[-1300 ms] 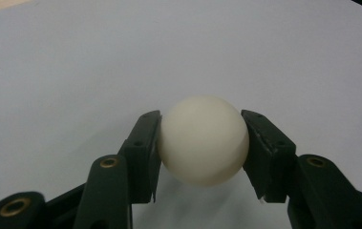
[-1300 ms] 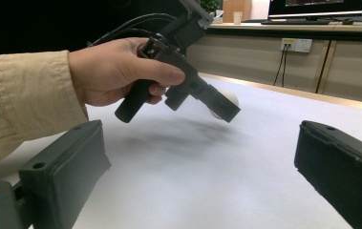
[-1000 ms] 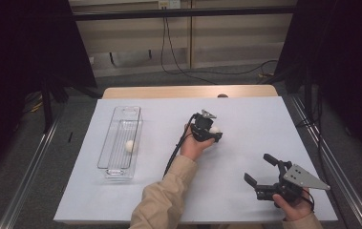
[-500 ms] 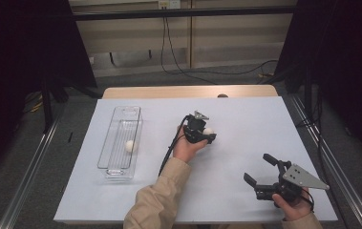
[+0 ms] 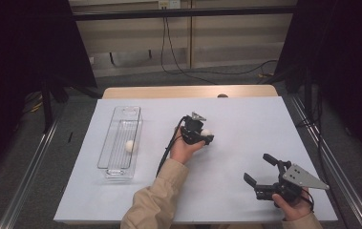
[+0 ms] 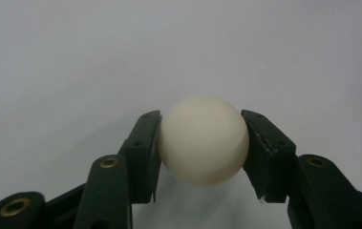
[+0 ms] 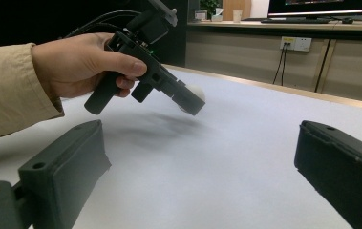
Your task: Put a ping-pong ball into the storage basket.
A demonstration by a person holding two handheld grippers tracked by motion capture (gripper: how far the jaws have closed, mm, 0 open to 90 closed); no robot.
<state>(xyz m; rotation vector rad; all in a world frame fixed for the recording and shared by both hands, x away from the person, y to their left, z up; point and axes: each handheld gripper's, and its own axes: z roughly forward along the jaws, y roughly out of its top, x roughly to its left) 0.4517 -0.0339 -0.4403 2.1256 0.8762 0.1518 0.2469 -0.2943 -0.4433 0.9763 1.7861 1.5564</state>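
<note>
Ball, smooth cream-white and round [image 6: 202, 140], sits clamped between both black pads of the left gripper [image 5: 206, 136], raised above the white table sheet [image 5: 245, 124]. A clear plastic tray [image 5: 119, 143] holding another white ball [image 5: 130, 146] lies well apart. The right gripper [image 5: 262, 172] rests near the table's edge, jaws spread with nothing between them.

Dim, even overhead light, dark surroundings, soft shadows on the white table [image 5: 245, 143]; sharp focus.

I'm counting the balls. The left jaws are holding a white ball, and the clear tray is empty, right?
Not quite. The left gripper does hold a white ball, but the clear tray is not empty: the high view shows a second white ball inside it.
</note>
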